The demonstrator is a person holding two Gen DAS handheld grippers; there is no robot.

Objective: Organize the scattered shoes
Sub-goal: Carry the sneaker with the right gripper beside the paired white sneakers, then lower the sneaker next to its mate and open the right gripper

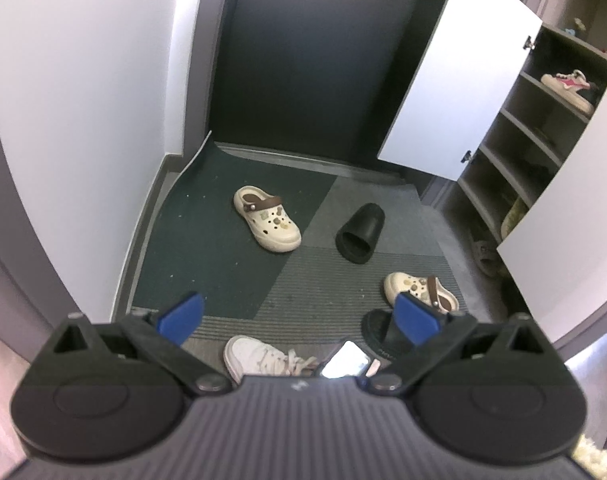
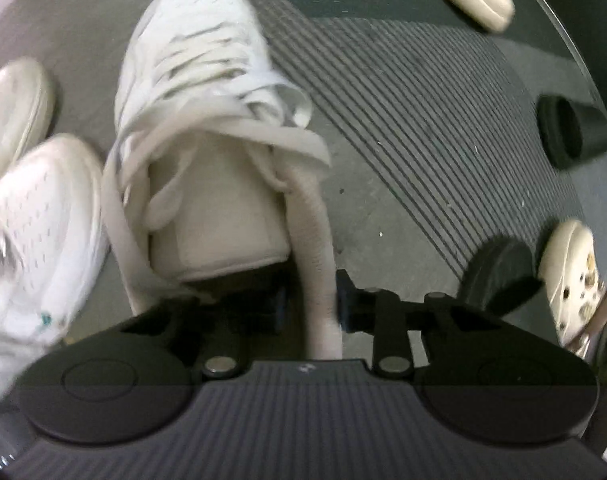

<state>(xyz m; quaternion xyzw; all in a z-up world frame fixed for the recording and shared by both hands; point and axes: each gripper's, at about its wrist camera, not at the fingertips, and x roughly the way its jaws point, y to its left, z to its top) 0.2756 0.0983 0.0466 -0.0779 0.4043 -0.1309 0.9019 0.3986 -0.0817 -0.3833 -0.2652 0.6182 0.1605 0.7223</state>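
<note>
Here we judge the step in hand to be the pickup of one scattered shoe, with the open grey shoe cabinet with slatted shelves (image 1: pixel 515 128) as its likely home. Its white door hangs open at the far right corner of the ribbed grey-and-green floor mat (image 1: pixel 303 292). Our right gripper (image 2: pixel 309 304) has its jaws nearly closed on the padded collar of the white leather lace-up sneaker (image 2: pixel 191 80), which sits at the mat's near edge, laces loose and floppy. Next comes a lift that keeps those laces from snagging. Our left gripper (image 1: pixel 299 316) hangs wide open, holding nothing. Smooth cream foam clogs with brown straps (image 1: pixel 267 220) and a black rubber slide sandal (image 1: pixel 359 236) lie mid-mat.
</note>
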